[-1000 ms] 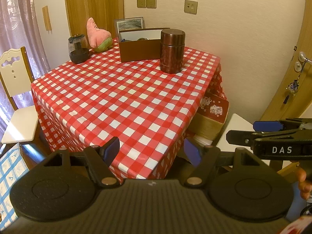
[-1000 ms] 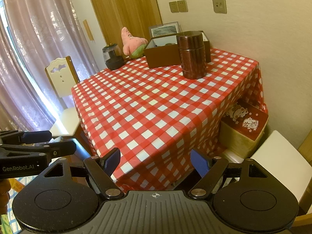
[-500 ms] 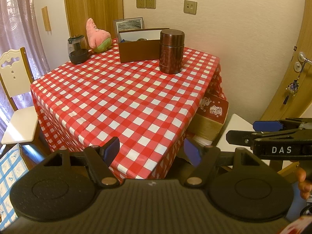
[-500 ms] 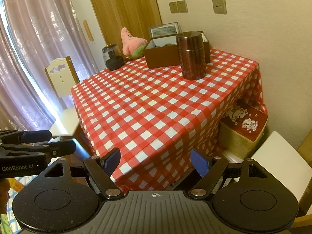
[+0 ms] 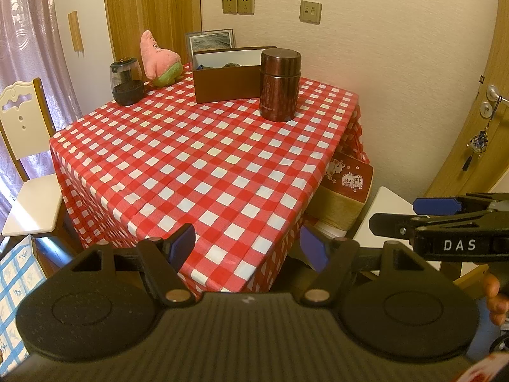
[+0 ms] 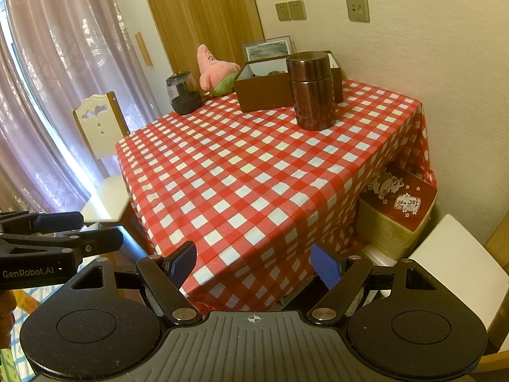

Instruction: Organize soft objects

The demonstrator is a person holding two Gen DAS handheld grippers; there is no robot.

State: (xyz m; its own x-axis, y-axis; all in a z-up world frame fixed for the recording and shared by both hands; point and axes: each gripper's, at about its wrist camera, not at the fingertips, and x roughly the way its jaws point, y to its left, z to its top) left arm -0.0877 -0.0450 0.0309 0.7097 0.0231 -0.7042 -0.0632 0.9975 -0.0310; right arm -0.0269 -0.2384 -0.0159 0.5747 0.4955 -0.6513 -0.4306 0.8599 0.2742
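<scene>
I held both tongs, left (image 5: 247, 248) and right (image 6: 253, 262), released and empty short of the red-checked surface (image 5: 203, 159); the pink star-shaped plush toy (image 5: 158, 60) sat beside the open brown cardboard box (image 5: 227, 81).

Both wrist views look down, from nearby, onto one checkered table (image 5: 203, 159).

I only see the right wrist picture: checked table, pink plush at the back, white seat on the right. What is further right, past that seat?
Observer: A wooden door with a metal handle.
Visitor: Anything on that handle?
Observer: A small blue charm with a tassel hangs from it.
Visitor: The left tool shows side-on for me. Is it holding anything?
Observer: No. In its own view the left gripper has its fingers apart, with nothing between them, short of the table's near corner.
</scene>
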